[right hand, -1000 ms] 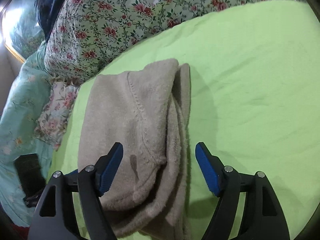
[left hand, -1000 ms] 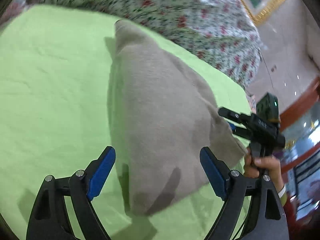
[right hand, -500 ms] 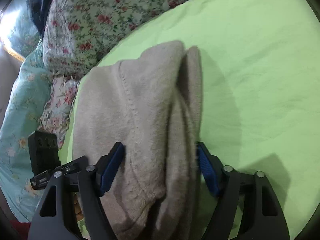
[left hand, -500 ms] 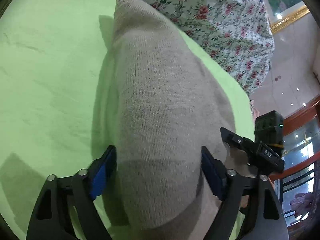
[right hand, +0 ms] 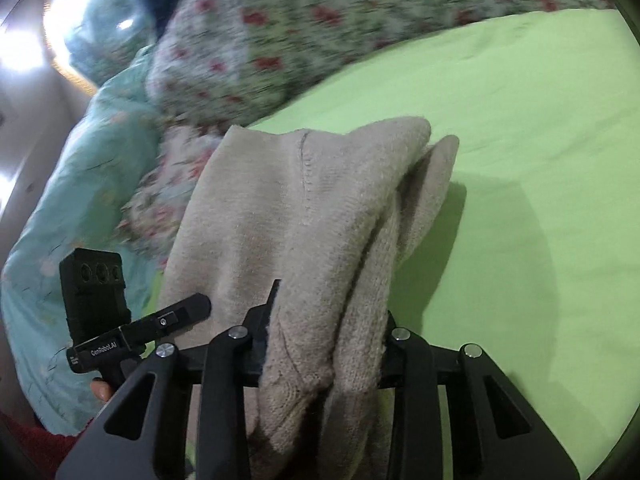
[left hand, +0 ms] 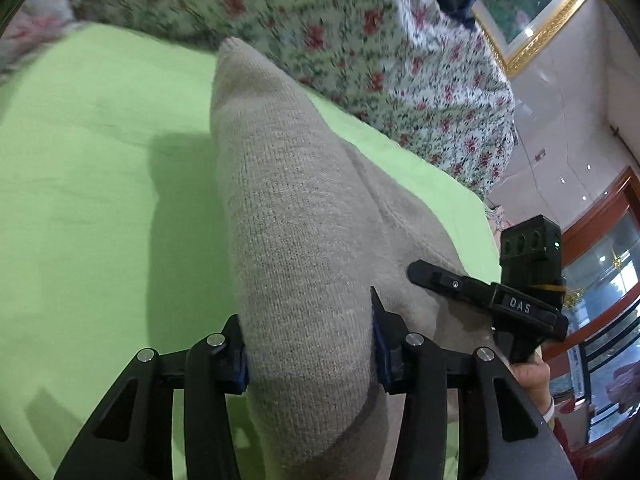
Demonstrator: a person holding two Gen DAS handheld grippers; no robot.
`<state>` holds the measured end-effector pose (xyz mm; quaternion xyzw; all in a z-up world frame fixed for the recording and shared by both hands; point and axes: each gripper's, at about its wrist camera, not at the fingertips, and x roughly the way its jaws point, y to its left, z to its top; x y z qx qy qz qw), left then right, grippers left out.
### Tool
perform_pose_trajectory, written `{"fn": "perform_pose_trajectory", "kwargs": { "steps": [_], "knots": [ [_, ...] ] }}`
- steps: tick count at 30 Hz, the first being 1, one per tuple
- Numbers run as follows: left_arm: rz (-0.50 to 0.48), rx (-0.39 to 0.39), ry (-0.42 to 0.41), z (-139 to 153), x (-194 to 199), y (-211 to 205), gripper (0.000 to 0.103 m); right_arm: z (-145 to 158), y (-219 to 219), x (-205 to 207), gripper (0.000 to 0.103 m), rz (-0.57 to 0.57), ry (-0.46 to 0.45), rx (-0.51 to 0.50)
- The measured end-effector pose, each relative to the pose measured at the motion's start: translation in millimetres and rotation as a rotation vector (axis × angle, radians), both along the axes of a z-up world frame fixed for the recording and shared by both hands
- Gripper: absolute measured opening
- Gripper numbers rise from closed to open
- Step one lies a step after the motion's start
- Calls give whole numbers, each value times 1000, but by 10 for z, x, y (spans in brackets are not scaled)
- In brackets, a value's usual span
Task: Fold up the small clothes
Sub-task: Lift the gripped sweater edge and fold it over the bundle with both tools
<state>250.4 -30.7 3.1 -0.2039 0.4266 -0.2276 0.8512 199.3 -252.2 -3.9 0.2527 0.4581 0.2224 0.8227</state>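
Note:
A folded beige knit garment (left hand: 296, 216) lies on a lime-green sheet (left hand: 88, 184). My left gripper (left hand: 310, 344) is shut on one near corner of it, the knit bunched between the jaws. My right gripper (right hand: 324, 344) is shut on the other near end of the garment (right hand: 304, 216), gripping its stacked layers. Each gripper shows in the other's view: the right gripper (left hand: 484, 292) at the garment's right edge, the left gripper (right hand: 144, 328) at its left edge. The near end is raised off the sheet; the far end rests on it.
A floral quilt (left hand: 360, 32) is heaped along the far edge of the sheet. A turquoise patterned cover (right hand: 68, 208) lies to the left in the right wrist view. The sheet's edge (left hand: 472, 208) drops off to the right, with a framed picture (left hand: 528, 4) on the wall beyond.
Both grippers moved forward over the garment's near end and closed on it. The near end has lifted off the sheet.

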Motion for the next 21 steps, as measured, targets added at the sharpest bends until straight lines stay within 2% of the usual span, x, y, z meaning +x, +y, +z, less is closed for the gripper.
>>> {"fn": "perform_pose_trajectory", "kwargs": {
  "steps": [5,9,15,18,21],
  "knots": [
    [40,31,-22,57,-394,458,46,-28,537,-134,34,71,-27,12],
    [65,15,-10,-75,-522,715,46,-124,778,-146,34,93,-9,10],
    [112,-18,75,-539,-535,901,48,-390,853,-153,34,78,40,-22],
    [116,-54,68,-604,-563,948,52,-448,790,-191,34,62,46,0],
    [128,-27,71,-631,-558,926,60,-466,802,-203,37,58,50,-19]
  ]
}}
